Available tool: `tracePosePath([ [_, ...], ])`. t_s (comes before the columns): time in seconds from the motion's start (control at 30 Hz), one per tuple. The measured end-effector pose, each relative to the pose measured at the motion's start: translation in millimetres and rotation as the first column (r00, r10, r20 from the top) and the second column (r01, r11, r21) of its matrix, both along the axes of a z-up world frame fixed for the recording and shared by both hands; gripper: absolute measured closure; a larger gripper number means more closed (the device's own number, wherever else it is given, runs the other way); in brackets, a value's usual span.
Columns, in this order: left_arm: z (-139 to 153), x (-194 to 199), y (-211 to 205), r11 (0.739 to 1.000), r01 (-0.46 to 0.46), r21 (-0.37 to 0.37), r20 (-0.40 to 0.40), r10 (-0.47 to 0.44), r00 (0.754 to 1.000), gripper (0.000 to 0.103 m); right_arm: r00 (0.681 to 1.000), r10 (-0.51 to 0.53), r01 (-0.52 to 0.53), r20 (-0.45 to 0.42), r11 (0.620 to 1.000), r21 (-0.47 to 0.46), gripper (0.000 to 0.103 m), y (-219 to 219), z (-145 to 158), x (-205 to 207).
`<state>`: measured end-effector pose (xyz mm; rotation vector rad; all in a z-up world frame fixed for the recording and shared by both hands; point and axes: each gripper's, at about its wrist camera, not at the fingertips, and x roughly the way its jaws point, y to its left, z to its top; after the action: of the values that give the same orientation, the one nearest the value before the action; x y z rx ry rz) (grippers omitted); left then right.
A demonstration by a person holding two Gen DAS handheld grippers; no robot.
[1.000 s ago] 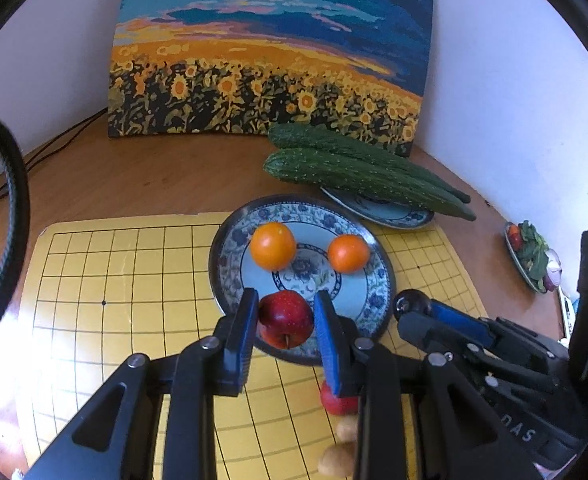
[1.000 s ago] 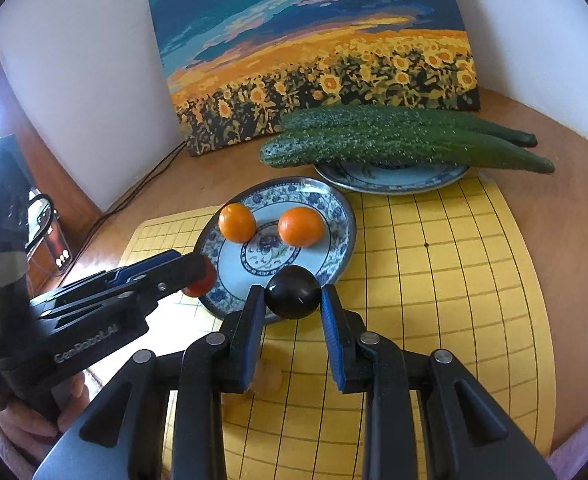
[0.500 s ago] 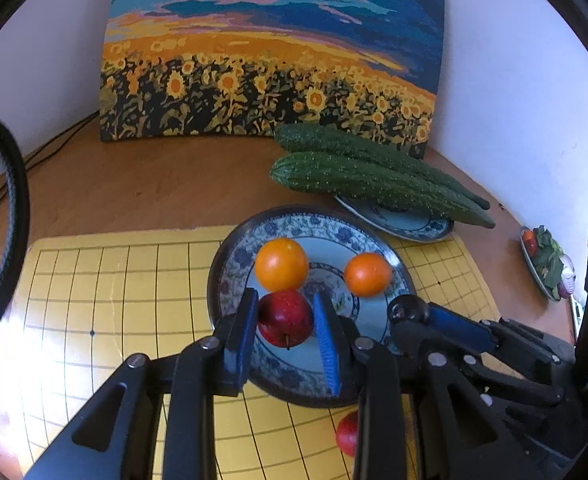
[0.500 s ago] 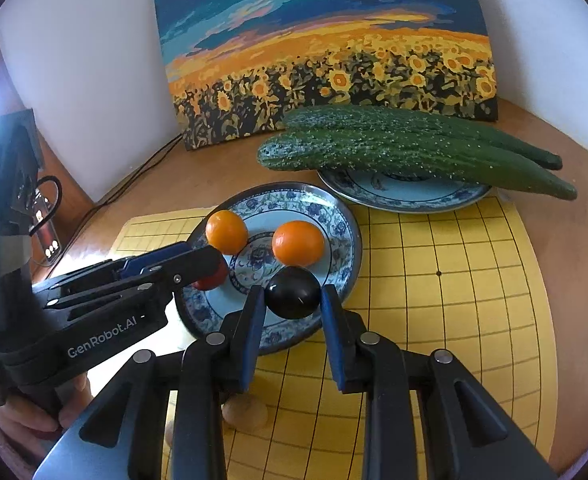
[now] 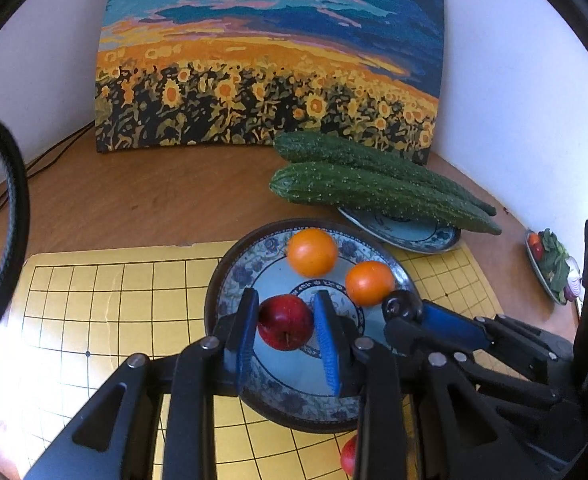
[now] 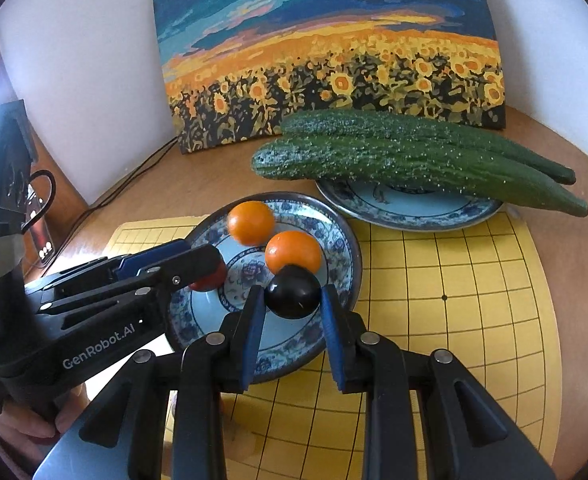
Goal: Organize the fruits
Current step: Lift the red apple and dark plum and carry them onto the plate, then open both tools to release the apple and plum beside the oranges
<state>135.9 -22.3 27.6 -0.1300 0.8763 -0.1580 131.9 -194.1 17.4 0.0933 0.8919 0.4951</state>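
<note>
the left hand-held gripper (image 5: 286,322) pinches one red apple (image 5: 285,322) between its blue pads, held over the near part of the blue patterned plate (image 5: 230,280); whether the apple touches the plate cannot be told. the right hand-held gripper (image 6: 292,298) pinches one dark plum (image 6: 292,297), also over that plate, just in front of the nearer orange. two oranges (image 5: 312,252) (image 5: 369,282) lie on the plate, close to each other. a second red fruit (image 5: 348,456) shows partly at the bottom of the left wrist view, on the yellow grid mat (image 5: 94,300), off the plate and mostly hidden by the gripper.

behind the plate sits a second blue plate (image 6: 409,208) carrying two long cucumbers (image 6: 413,160) (image 6: 433,128) lying side by side, their ends overhanging its rim. one sunflower painting (image 5: 270,56) leans against the white wall on the wooden tabletop (image 5: 134,196). at the far right edge of the left view, one small dish of greens (image 5: 551,264) sits well apart from the mat.
</note>
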Motion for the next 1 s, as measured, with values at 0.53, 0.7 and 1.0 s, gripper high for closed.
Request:
tracePosePath([
  [0.53, 6.5, -7.9, -3.0, 1.0, 0.007, 0.0, 0.002, -0.007, 1.0, 0.065, 1.0, 0.007, -0.007, -0.013, 1.0, 0.006, 0.07, 1.0, 0.4, -3.9],
  [0.7, 11.2, -14.0, -0.6, 1.0, 0.001, -0.014, -0.003, -0.001, 1.0, 0.061, 1.0, -0.004, 0.004, -0.003, 1.0, 0.015, 0.065, -4.1, 4.9, -9.4],
  [1.0, 17.8, -38.9, -3.3, 0.999, 0.006, -0.033, -0.019, -0.007, 1.0, 0.061, 0.999, -0.033, 0.033, 0.004, 0.999, 0.018, 0.065, -16.6, 13.5, -27.8],
])
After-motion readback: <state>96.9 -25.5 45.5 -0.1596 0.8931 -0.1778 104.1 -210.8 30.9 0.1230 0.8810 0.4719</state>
